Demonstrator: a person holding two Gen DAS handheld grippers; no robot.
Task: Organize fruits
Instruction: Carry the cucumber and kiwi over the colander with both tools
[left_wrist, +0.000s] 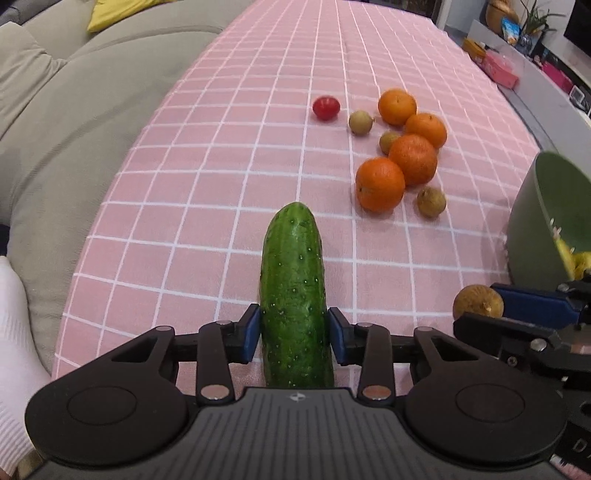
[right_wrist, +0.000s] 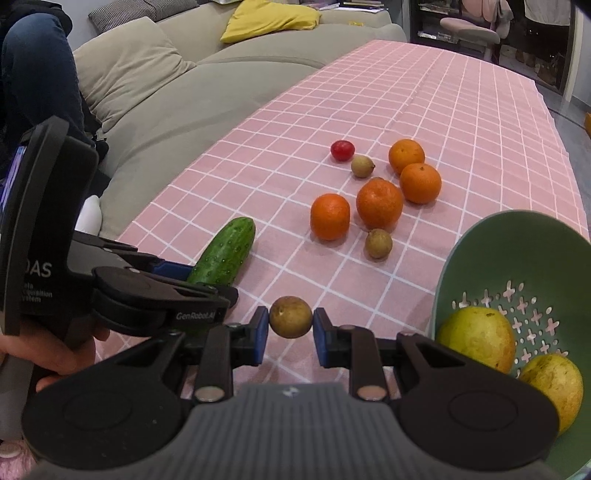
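My left gripper (left_wrist: 293, 334) is shut on a green cucumber (left_wrist: 293, 291), which points forward over the pink checked tablecloth (left_wrist: 207, 155); it also shows in the right wrist view (right_wrist: 225, 253). My right gripper (right_wrist: 290, 334) is shut on a small brown longan (right_wrist: 290, 316), also seen in the left wrist view (left_wrist: 477, 302). A green colander (right_wrist: 517, 258) at the right holds two yellow-green pears (right_wrist: 476, 338). Several oranges (right_wrist: 378, 203), brown longans (right_wrist: 378, 243) and a red tomato (right_wrist: 342, 150) lie on the cloth ahead.
A grey sofa (right_wrist: 166, 96) with a yellow cushion (right_wrist: 271, 18) runs along the table's left side. Shelves and clutter (left_wrist: 517, 55) stand beyond the table's far right edge. The colander's rim (left_wrist: 532, 206) sits at the right of the left wrist view.
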